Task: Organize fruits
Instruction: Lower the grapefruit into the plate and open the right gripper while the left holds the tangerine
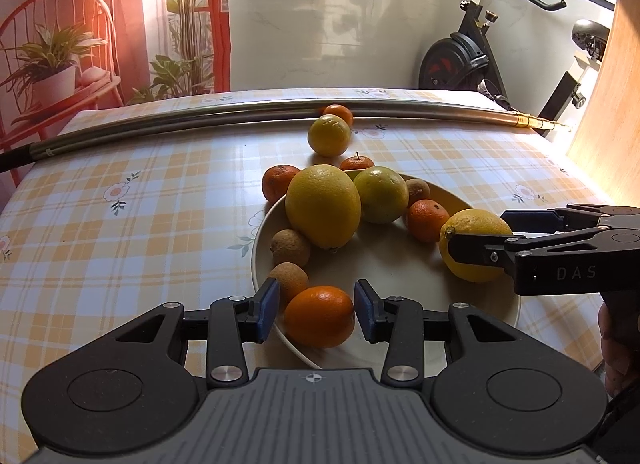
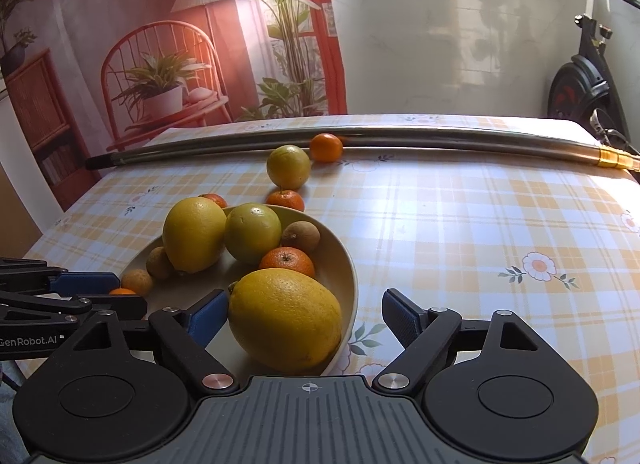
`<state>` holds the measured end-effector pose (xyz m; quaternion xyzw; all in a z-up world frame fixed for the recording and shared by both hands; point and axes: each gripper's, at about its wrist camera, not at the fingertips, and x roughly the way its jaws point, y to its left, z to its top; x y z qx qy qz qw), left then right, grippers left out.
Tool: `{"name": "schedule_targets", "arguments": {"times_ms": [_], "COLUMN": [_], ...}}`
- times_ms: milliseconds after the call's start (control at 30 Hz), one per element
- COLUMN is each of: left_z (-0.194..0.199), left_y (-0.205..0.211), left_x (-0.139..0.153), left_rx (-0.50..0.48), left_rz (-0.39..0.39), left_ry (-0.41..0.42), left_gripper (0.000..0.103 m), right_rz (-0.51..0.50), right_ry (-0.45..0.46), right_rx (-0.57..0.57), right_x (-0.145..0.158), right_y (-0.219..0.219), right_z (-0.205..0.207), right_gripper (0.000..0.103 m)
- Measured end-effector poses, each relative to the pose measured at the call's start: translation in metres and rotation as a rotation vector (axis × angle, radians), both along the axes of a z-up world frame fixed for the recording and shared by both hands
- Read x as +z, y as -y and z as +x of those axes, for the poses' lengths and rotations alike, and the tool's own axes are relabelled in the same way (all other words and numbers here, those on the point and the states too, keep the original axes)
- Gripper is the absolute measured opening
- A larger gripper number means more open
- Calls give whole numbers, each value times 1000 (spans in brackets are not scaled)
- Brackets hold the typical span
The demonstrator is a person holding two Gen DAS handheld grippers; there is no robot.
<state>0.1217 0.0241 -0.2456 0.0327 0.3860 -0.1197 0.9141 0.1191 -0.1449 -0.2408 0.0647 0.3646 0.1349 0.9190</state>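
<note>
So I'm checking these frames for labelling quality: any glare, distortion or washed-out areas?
Left wrist view: fisheye bends the metal pole into an arc; the right edge by the wooden panel is washed out; sheen on the tablecloth. Right wrist view: same bowing, glare on the cloth right of the plate; fruit stays sharp.

Tablecloth (image 1: pixel 120 224): glossy, wipe-clean look, checked print with flowers, sheen where light falls. Plate (image 1: pixel 400 264): smooth, matt cream glaze. Pole (image 1: pixel 200 114): brushed metal, brass-coloured fitting at one end. Big lemon (image 2: pixel 285 320): dimpled peel, slight shine. Orange (image 1: pixel 319 316): fine-pored, glossy skin. Small brown fruit (image 1: pixel 291 247): dull, rough skin. Left gripper (image 1: pixel 315 310): matt black plastic, blue ribbed pads (image 1: pixel 267 310), bright metal pivot pins.
</note>
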Motion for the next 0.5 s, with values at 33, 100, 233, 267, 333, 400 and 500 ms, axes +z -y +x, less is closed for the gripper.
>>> {"name": "schedule_targets", "arguments": {"times_ms": [33,100,233,267,333,400,500], "left_z": [0,-1,-2,-2,-2,-1,-1], "left_y": [0,-1,-3,-4,-5,-6,-8], "left_x": [0,1,6,7,9,10,11], "left_rx": [0,1,-1,-1,2,6,13], "left_rz": [-1,-7,-22,-25,-28,-31,-35], "left_ry": [1,7,30,38,49,54,60], "left_gripper": [44,44,46,47,50,50,50], "right_rz": [5,16,35,39,49,60,65], "right_ry": [4,12,18,18,18,16,20], "right_rx": [2,2,-6,-12,-21,-34,-49], "right_x": [0,3,7,7,8,9,10], "right_y": [0,2,6,7,10,14,17], "right_z": [0,-2,0,0,1,1,1], "right_gripper": [77,77,77,77,77,77,77]}}
